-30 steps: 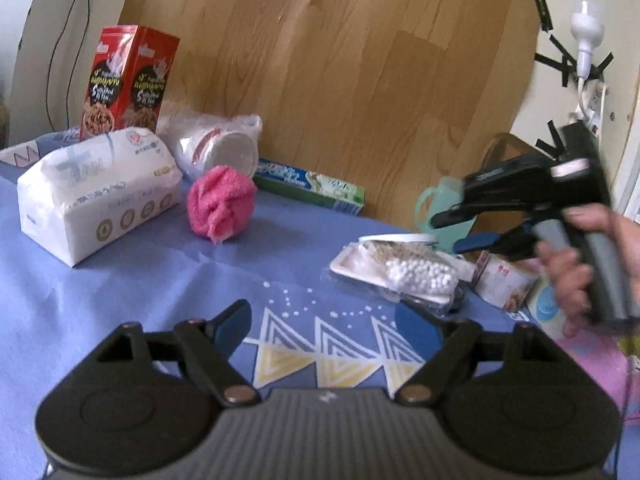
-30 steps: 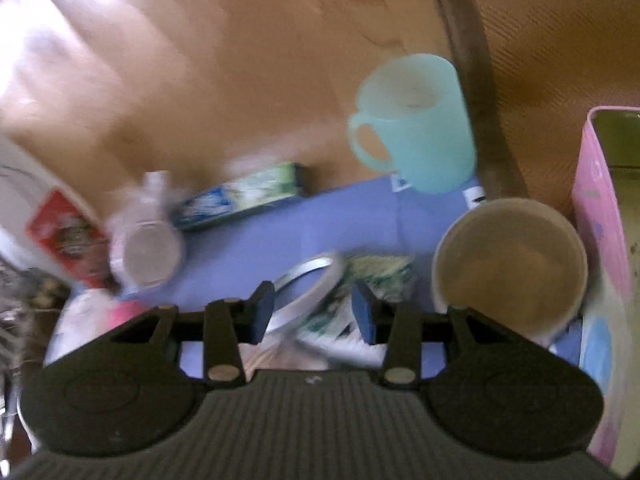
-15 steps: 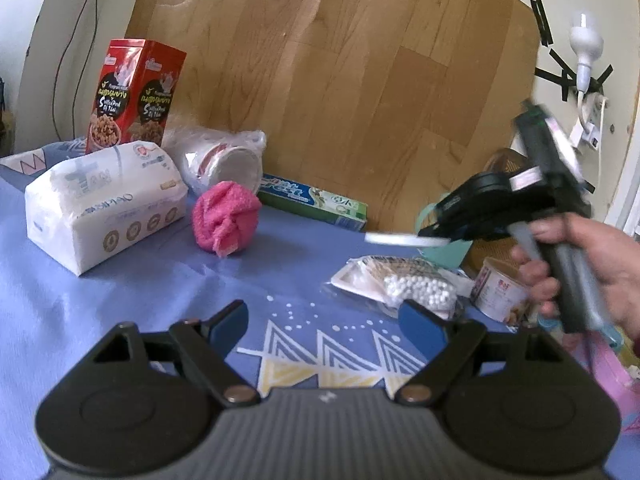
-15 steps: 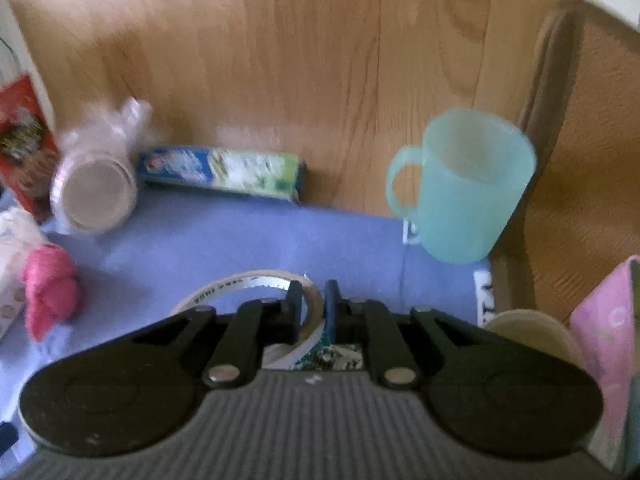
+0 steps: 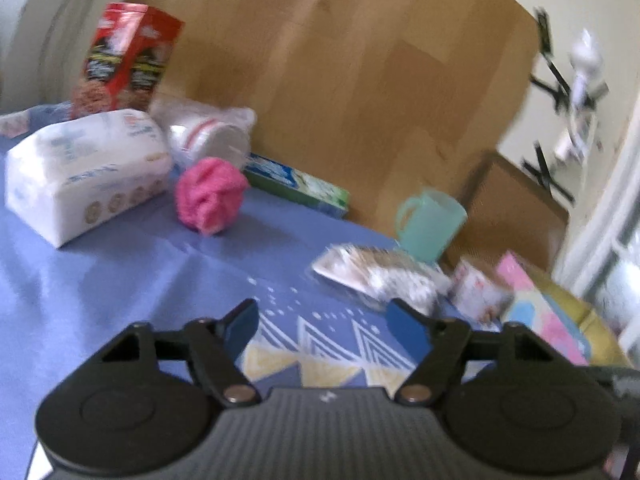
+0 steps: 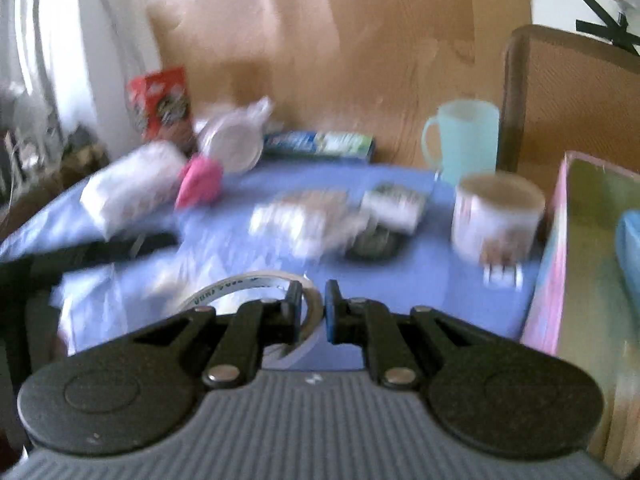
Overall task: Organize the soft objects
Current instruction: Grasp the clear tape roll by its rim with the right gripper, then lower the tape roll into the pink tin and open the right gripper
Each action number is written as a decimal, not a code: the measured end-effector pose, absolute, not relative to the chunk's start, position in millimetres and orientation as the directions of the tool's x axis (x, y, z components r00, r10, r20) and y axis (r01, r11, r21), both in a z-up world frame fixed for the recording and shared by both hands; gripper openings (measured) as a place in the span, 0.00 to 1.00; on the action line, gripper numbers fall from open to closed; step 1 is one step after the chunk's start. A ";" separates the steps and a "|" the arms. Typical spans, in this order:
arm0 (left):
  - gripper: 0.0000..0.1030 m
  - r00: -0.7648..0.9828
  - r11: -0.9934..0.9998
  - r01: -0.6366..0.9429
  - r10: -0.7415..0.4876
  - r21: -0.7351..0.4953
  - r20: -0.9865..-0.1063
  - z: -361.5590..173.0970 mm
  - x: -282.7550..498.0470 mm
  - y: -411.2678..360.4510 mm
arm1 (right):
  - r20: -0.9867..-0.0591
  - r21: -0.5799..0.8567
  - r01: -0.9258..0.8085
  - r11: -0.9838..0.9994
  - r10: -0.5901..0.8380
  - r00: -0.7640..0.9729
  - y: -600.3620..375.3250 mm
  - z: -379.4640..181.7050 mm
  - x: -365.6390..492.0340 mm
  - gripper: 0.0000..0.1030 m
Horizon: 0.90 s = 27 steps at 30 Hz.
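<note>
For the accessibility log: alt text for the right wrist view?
The right gripper has its jaws shut on a tape roll above a blue tablecloth. Behind, blurred: pink cloth ball, white tissue pack, teal mug, paper cup.

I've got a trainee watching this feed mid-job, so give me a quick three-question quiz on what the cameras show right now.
1. True or false: the right gripper is closed on a tape roll.
2. Which thing lies nearest the pink cloth ball? A) the white tissue pack B) the green mug C) the pink box
3. Fill in: the left gripper has its jaws ____ with nothing between them.

Key: 1 true; 2 A; 3 open. Its jaws have just been closing partway and stand over the blue tablecloth.
</note>
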<state>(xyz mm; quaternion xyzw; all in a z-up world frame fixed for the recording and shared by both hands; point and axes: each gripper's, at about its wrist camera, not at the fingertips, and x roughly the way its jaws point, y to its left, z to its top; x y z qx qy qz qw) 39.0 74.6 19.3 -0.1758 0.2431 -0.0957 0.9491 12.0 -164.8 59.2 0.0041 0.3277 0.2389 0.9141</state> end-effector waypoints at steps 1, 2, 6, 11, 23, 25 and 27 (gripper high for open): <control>0.63 0.853 0.927 0.120 -0.279 -0.355 -0.441 19.8 38.5 67.6 | -0.606 0.164 -0.434 0.886 0.438 0.664 -164.3 51.7 6.6 0.14; 0.62 0.843 0.930 0.139 -0.292 -0.341 -0.452 20.1 37.3 62.5 | -0.616 0.177 -0.425 0.888 0.436 0.656 -165.3 45.7 6.4 0.17; 0.56 0.776 0.905 0.200 -0.380 -0.376 -0.502 19.0 28.8 50.1 | -0.580 0.250 -0.415 0.875 0.479 0.659 -177.8 51.6 -2.9 0.48; 0.47 0.721 0.923 0.257 -0.381 -0.286 -0.579 24.1 15.8 22.7 | -0.544 0.188 -0.503 0.843 0.516 0.662 -178.5 60.1 -27.7 0.70; 0.39 0.700 0.941 0.246 -0.339 -0.234 -0.628 24.8 9.1 -2.1 | -0.563 0.128 -0.576 0.808 0.537 0.628 -160.8 45.5 -27.5 0.79; 0.39 0.709 0.933 0.261 -0.360 -0.248 -0.607 33.9 8.0 -4.7 | -0.520 0.082 -0.566 0.820 0.520 0.678 -160.6 51.0 -39.3 0.79; 0.39 0.726 0.927 0.289 -0.376 -0.241 -0.576 47.2 6.3 -13.6 | -0.466 0.021 -0.547 0.837 0.492 0.736 -164.8 60.5 -51.9 0.79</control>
